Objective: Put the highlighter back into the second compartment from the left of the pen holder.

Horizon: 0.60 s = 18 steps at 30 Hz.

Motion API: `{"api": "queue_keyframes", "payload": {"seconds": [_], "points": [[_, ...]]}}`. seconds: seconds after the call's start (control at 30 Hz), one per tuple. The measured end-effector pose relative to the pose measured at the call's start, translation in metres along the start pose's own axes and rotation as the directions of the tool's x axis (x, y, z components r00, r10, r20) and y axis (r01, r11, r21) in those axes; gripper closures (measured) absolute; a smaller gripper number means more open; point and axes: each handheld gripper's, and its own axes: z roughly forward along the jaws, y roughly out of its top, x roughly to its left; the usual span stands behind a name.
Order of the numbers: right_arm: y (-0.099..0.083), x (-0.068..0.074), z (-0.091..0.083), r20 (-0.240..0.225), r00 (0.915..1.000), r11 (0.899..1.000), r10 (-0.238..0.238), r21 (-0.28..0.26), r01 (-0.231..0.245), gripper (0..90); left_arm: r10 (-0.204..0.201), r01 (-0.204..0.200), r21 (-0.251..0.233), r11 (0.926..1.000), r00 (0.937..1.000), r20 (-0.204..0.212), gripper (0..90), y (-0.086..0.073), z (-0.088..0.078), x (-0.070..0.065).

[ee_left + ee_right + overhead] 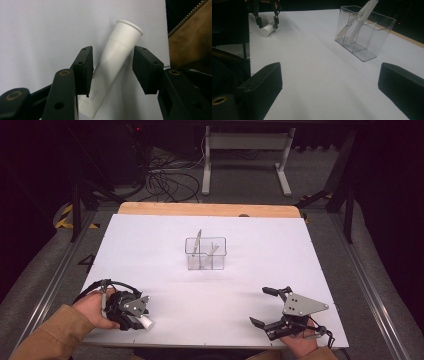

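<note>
**Two grippers at the table, one closing in on a white tube**

Two hand-held grippers work over a white table (pixel 165 227), with a clear divided organiser (pixel 205 253) standing near its middle as the landmark. That organiser already holds a few slim items, leaning in its compartments. Well short of it, toward the person's side and off to its left, the left gripper (pixel 134 312) straddles a white tube (pixel 110 70) lying on the tabletop. Equally far from the organiser on the other side, the right gripper (pixel 263 306) rests near the table's front edge, its jaws spread wide with nothing between them.

The step in hand looks like the pick-up of the tube. The left gripper's jaws stand partly open around it: one pad (pixel 83 71) seems to be touching or all but touching the tube's side, while the other stands clearly off, so no pinch has been made. The next move would call for closing squarely on the tube's body, then a lift and a carry to the organiser, probably with the tube tipped upright to drop into a compartment.

In the left gripper view the tube's long axis runs slantwise across the jaws' gap. Its flared cap end points away from the gripper; its narrower end lies back beneath the jaws.
</note>
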Motion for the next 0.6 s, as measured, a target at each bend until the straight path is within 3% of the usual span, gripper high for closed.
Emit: {"api": "queue_keyframes", "payload": {"seconds": [0.17,0.6], "points": [[-0.0003,-0.0002,0.0003,-0.001,1.0,1.0,0.0,0.001,0.0,6.1,0.013,-0.013,0.006,0.9999,0.9999,0.002,53.3,0.0004,0.0018,0.0024],[-0.0008,-0.0005,0.0004,-0.006,1.0,1.0,0.005,0.003,-0.005,6.1,0.001,-0.002,0.014,0.9999,0.9999,0.016,57.4,0.0007,0.0044,0.0036]]}}
